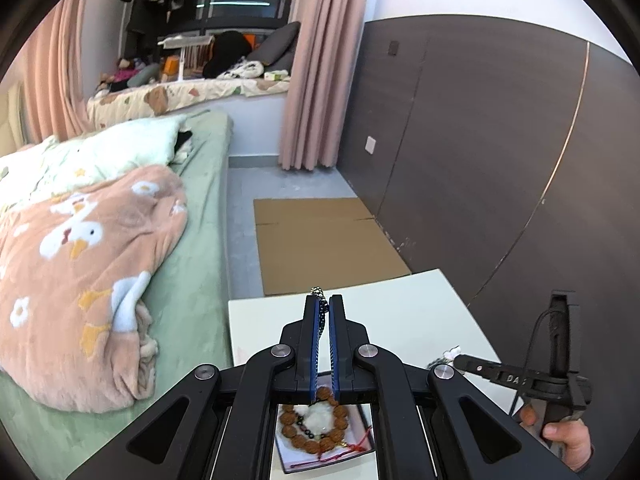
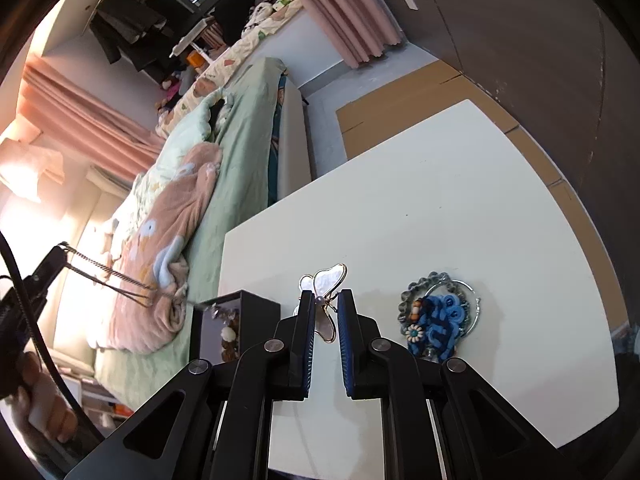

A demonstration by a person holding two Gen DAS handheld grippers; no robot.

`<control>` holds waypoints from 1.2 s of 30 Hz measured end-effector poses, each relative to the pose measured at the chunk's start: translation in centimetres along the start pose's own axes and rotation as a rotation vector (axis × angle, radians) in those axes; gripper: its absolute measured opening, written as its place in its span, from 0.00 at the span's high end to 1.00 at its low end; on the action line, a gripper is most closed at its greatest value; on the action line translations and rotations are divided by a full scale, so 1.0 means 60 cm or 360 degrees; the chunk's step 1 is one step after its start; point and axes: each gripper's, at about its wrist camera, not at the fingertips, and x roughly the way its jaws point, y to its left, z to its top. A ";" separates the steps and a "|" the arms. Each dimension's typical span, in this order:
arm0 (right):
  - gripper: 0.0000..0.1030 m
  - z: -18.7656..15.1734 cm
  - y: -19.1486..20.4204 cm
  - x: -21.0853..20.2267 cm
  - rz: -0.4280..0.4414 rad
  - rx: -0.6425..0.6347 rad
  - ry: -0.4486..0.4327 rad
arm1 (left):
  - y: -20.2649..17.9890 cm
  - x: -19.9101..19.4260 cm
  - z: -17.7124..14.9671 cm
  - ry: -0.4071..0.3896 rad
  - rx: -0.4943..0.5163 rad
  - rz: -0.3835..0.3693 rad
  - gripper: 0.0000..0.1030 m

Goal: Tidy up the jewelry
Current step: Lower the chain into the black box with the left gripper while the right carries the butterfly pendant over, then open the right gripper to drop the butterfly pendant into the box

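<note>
Fingers of the left gripper (image 1: 324, 306) stand nearly closed, their blue-lined pads pinching a thin metal chain (image 1: 317, 291) whose beaded end pokes up above the tips. In the right wrist view that same chain (image 2: 108, 276) runs taut in two strands from the left gripper (image 2: 60, 254), raised at the left edge, down toward the open jewelry box (image 2: 218, 320). The box is dark outside with a pale lining, and it sits at the left edge of the white table (image 2: 440, 200), next to the bed. Seen between the left gripper's arms, the box (image 1: 320, 456) holds a bracelet of knobbly brown seed beads (image 1: 326, 438) around a lump of white stone, with a string of small dark beads and a red cord beside it. The right gripper (image 2: 325, 308) is held low over the table, angled forward and rolled so that the room looks tilted; its jaws are partly open and straddle a butterfly brooch (image 2: 326, 292) with glossy pearl-white wings and a thin gold rim, though whether the pads touch it cannot be told. Just to the right of that gripper lies a heap of jewelry (image 2: 438, 316): a ring of grey-green beads, a silvery wire hoop, bright blue knotted cord and a small flower-shaped bead. A bare hand (image 1: 568, 436) grips the right gripper's handle.
</note>
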 end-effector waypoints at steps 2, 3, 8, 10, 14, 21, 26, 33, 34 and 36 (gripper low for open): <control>0.87 -0.002 0.003 0.003 -0.0011 -0.0011 0.0006 | 0.006 0.003 -0.005 0.0009 -0.0014 -0.0001 0.96; 0.87 -0.004 0.005 0.004 -0.0016 -0.0013 0.0009 | 0.009 0.004 -0.008 0.0014 -0.0018 -0.0002 0.96; 0.87 -0.008 0.012 0.010 -0.0020 -0.0030 0.0011 | 0.012 0.019 -0.027 0.0059 -0.0023 0.0007 0.96; 0.87 -0.008 0.017 0.011 -0.0015 -0.0036 0.0005 | 0.014 0.029 -0.036 0.0081 -0.0033 0.0011 0.96; 0.87 -0.011 0.029 0.008 0.0015 -0.0045 -0.0016 | 0.024 0.057 -0.055 0.0136 -0.0079 0.0039 0.96; 0.87 -0.016 0.057 0.018 0.0076 -0.0082 -0.0022 | 0.045 0.097 -0.077 0.0314 -0.0180 0.0073 0.95; 0.87 -0.025 0.083 0.033 0.0165 -0.0112 0.0004 | 0.055 0.093 -0.081 0.0337 -0.0202 0.0059 0.94; 0.87 -0.040 0.125 0.069 0.0337 -0.0124 0.0058 | 0.082 0.058 -0.082 0.0272 -0.0300 0.0068 0.33; 0.87 -0.041 0.132 0.076 0.0359 -0.0126 0.0067 | 0.085 0.052 -0.082 0.0250 -0.0318 0.0067 0.29; 0.87 -0.045 0.144 0.086 0.0415 -0.0128 0.0086 | 0.089 0.040 -0.079 0.0225 -0.0347 0.0058 0.26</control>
